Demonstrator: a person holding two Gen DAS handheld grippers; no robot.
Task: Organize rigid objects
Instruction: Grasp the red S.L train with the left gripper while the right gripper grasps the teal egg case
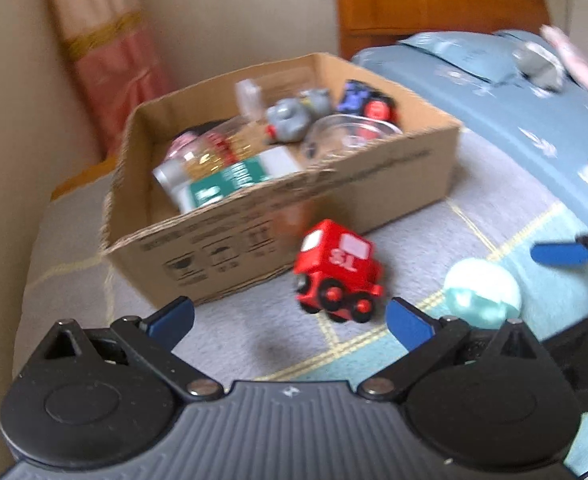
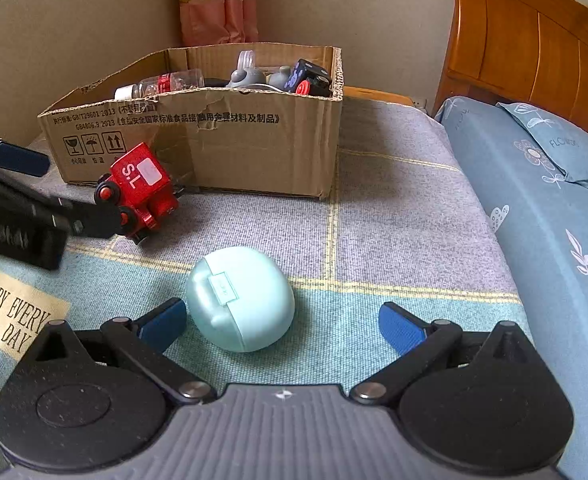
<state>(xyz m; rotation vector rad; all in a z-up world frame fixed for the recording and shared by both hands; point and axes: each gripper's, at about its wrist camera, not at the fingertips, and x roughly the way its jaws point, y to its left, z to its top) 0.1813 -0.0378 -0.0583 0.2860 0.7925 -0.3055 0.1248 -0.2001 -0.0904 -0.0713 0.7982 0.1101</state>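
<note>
A red toy train marked "S.L" sits tilted on the checked blanket, just in front of the cardboard box. My left gripper is open, and the train lies a little beyond its fingertips, nearer the right one. A mint egg-shaped case lies on the blanket between the fingers of my open right gripper, close to the left fingertip. The case also shows right of the train. The train leans by the box, with a left gripper finger pad beside it.
The box holds a plastic bottle, grey toys, a glass bowl and a dark blue toy. A blue folded quilt runs along the right. A wooden headboard and a curtain stand behind.
</note>
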